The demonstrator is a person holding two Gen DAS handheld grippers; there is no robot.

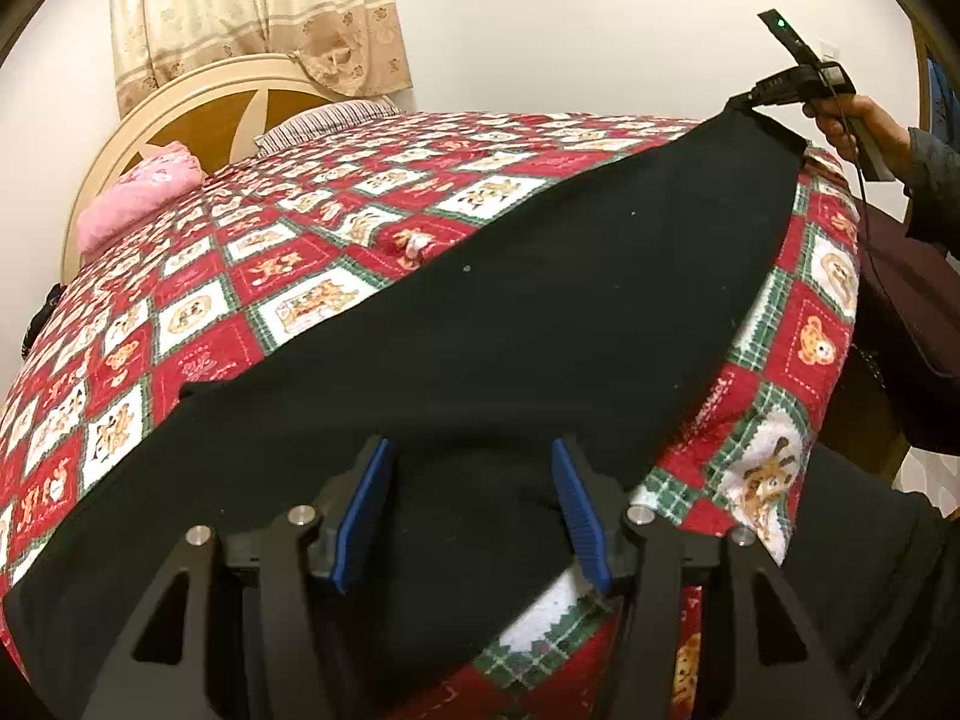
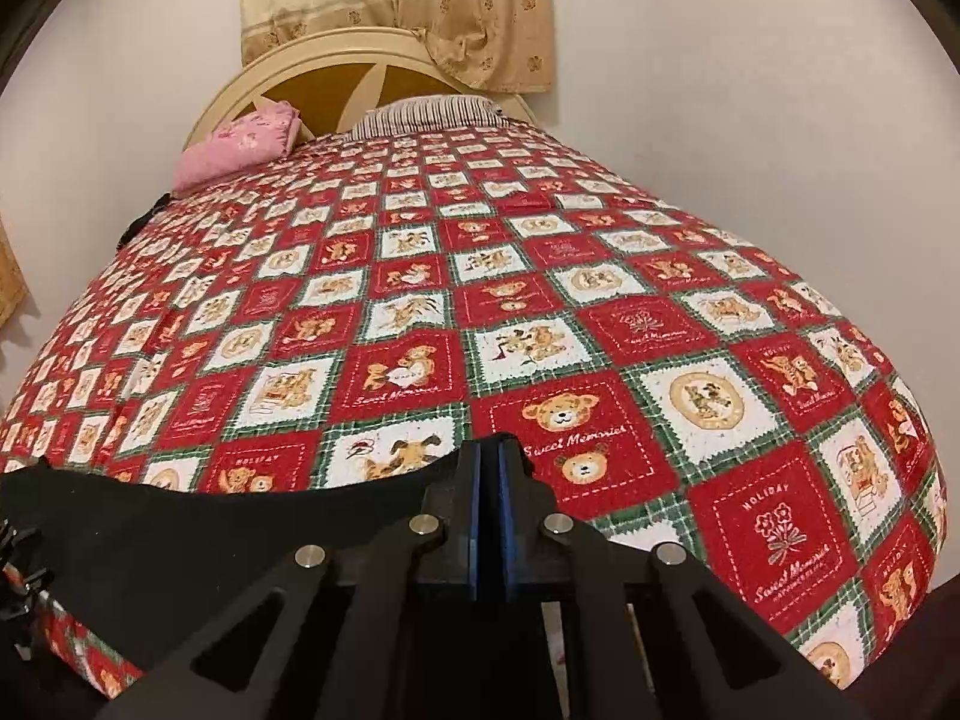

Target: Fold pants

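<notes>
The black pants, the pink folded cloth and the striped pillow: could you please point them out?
Black pants (image 1: 510, 312): left wrist view, middle of fabric.
Pink folded cloth (image 2: 237, 147): right wrist view, top face.
Striped pillow (image 2: 420, 111): right wrist view, front edge.

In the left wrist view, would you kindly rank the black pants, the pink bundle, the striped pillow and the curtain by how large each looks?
1. Black pants, by far the largest, though nearest the camera.
2. Curtain.
3. Pink bundle and striped pillow: they look about alike, so I won't rank them.
</notes>
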